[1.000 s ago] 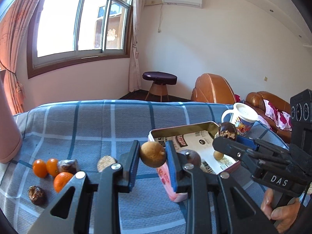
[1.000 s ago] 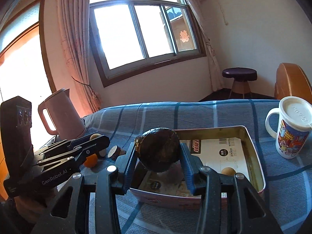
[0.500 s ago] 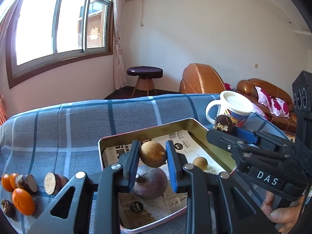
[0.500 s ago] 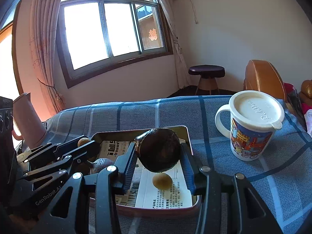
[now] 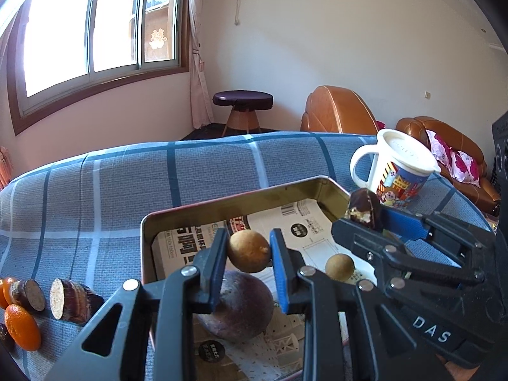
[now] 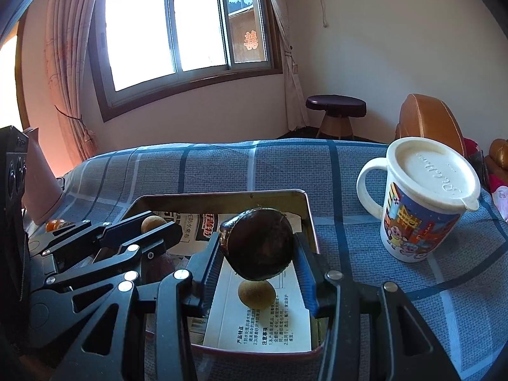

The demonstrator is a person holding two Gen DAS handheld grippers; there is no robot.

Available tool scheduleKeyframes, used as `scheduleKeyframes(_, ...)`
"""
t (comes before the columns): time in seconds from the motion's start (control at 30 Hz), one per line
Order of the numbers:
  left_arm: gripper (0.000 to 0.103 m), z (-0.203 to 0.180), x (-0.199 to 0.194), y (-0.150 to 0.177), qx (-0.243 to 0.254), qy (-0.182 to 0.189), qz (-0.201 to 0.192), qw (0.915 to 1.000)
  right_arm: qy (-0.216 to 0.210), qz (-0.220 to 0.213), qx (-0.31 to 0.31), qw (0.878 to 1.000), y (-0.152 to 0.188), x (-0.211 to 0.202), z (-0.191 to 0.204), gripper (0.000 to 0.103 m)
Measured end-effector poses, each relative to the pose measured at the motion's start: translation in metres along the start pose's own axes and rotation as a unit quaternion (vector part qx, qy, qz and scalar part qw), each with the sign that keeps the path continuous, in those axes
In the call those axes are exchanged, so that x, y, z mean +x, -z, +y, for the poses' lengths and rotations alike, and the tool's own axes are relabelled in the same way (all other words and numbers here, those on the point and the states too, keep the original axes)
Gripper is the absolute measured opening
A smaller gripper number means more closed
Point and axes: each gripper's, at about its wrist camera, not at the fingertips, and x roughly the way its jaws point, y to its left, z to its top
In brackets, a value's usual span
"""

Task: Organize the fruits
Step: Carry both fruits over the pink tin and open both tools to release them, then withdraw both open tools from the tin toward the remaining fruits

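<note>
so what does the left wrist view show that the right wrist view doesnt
Only the left wrist view shows the cut brown pieces and an orange fruit on the cloth, and the whole purple fruit in the tin.

Only the right wrist view shows the pink kettle.

Both show the tin, the loose small brown fruit in it, the lidded mug, the left gripper shut on a small brown fruit and the right gripper shut on a dark fruit half.
</note>
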Motion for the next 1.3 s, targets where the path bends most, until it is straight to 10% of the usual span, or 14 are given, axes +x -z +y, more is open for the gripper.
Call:
scheduleKeyframes(0.4, 0.031, 0.002, 0.006, -0.003, -0.002, 0.0, 0.002, 1.0, -0.002, 0.009, 0.014, 1.0, 0.001, 0.003, -0.004, 0.047)
scheduleKeyframes(0.87, 0.096, 0.025, -0.02, -0.005, -0.053, -0.056, -0.054, 0.9956, -0.003, -0.042, 0.048, 0.998, -0.005, -0.021, -0.016, 0.074)
scheduleKeyframes(1.3, 0.103, 0.04, -0.038, 0.002, -0.063, -0.089, -0.074, 0.9913, 0.04, -0.066, 0.049, 0.996, -0.005, -0.028, -0.017, 0.08)
